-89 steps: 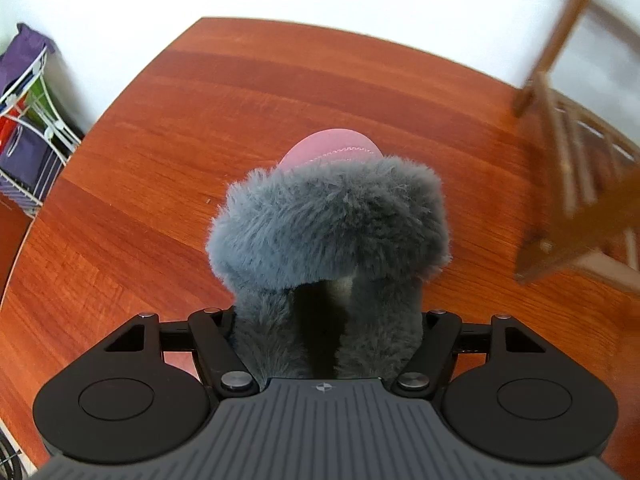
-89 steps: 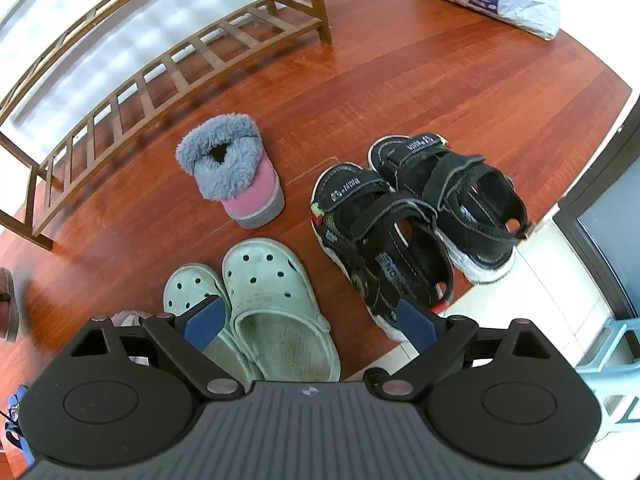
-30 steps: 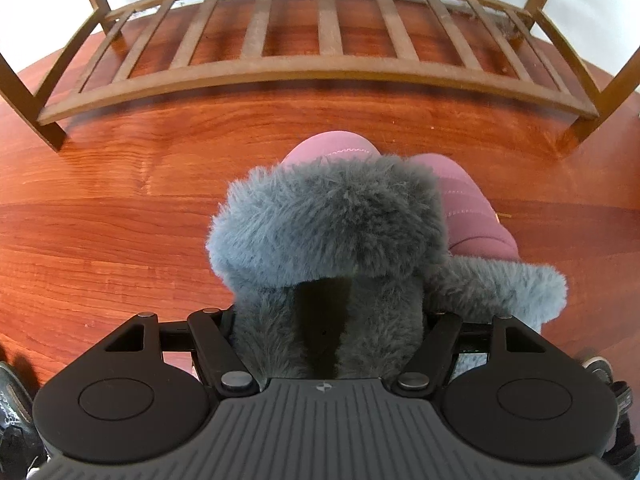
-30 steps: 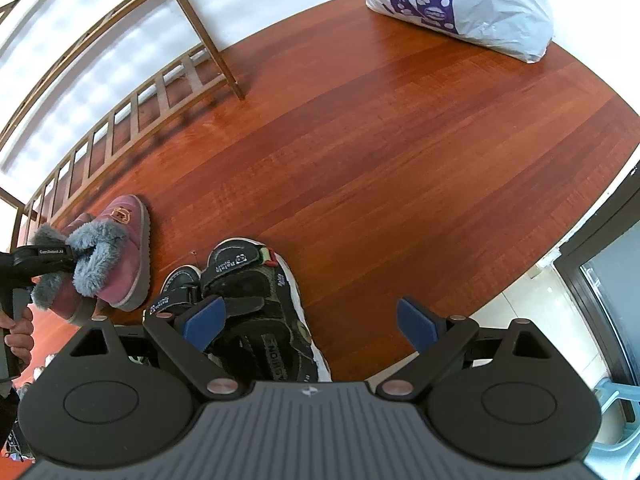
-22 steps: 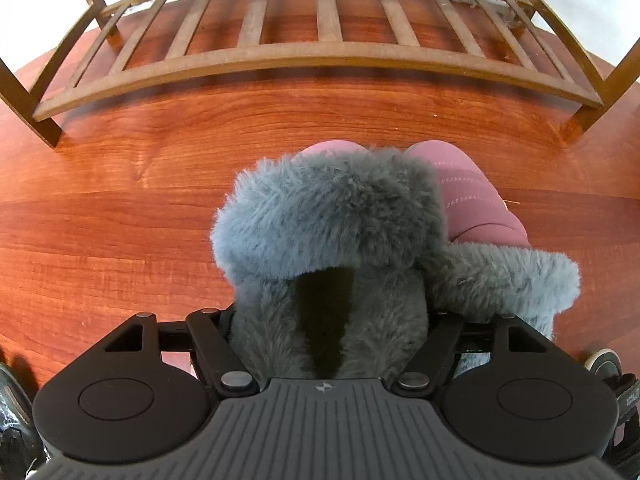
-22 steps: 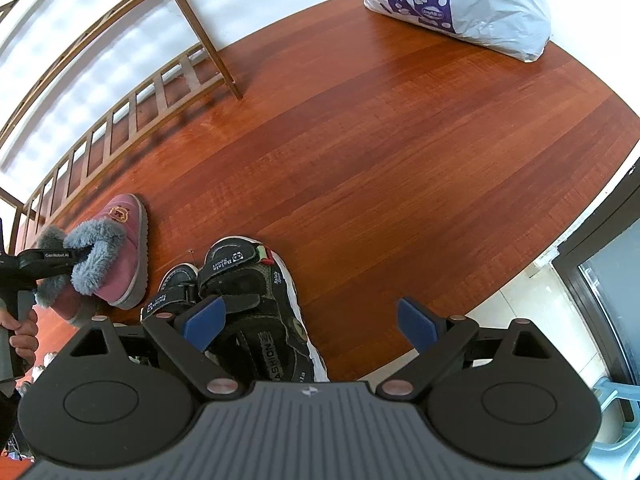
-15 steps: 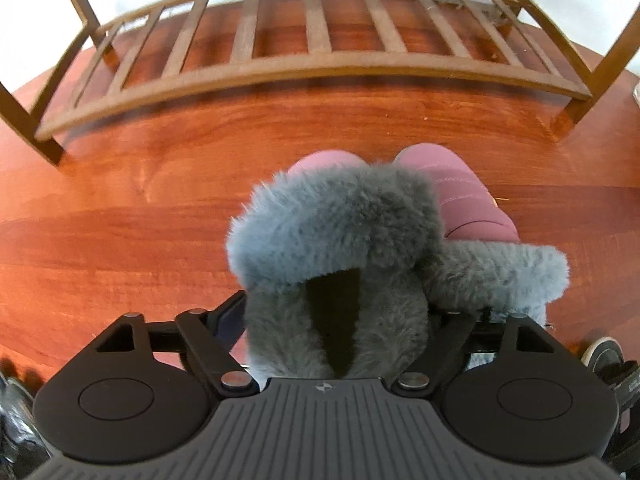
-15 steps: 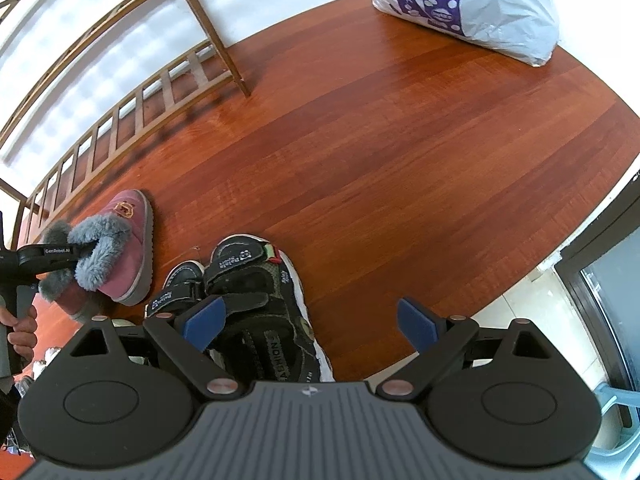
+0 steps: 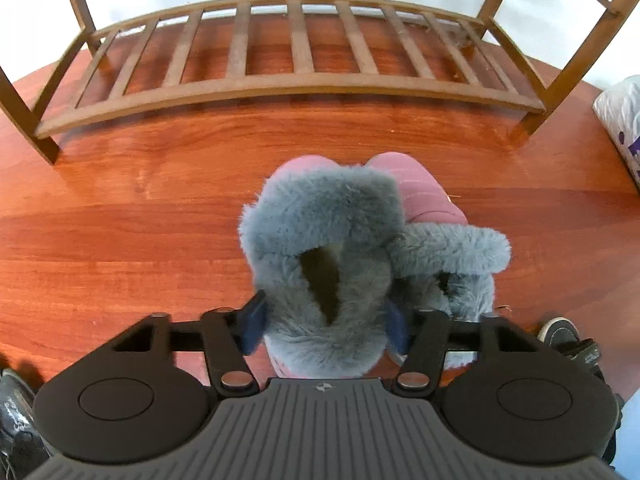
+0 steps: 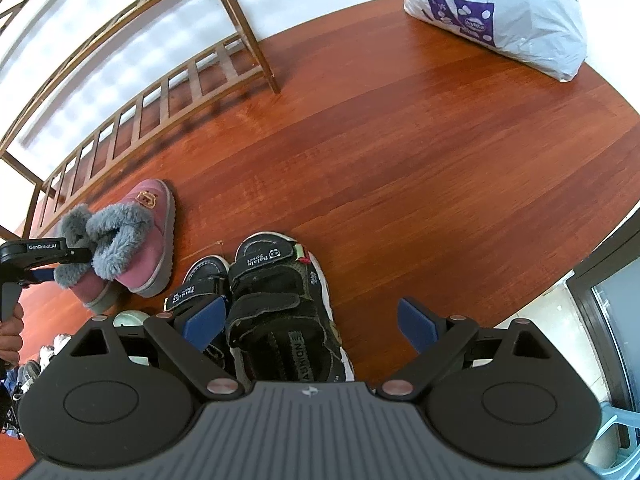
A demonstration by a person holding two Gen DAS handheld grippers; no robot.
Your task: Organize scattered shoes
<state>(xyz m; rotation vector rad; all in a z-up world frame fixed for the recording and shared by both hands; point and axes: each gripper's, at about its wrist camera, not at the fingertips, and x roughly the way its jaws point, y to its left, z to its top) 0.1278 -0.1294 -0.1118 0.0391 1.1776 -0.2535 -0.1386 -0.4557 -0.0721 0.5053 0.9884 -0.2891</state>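
The left gripper has its 2 blue-padded fingers spread on either side of the heel of a pink slipper with a grey fur cuff; a small gap shows at the left pad, and contact at the right pad cannot be told. This slipper rests on the red-brown wooden floor, toe toward a low slatted wooden shoe rack that stands against a white wall. A second matching pink slipper lies touching its right side, also toe toward the rack.

From the right wrist view, the left gripper is held level just above the floor, and part of a hand grips its handle at the left edge of the frame.

The right gripper hangs above the floor with its 2 blue pads wide apart and nothing between them. Below it lies a pair of black strapped sandals, side by side, just beside the slippers. A white plastic bag with purple print sits at the floor's far edge by the wall, well apart from the shoes.
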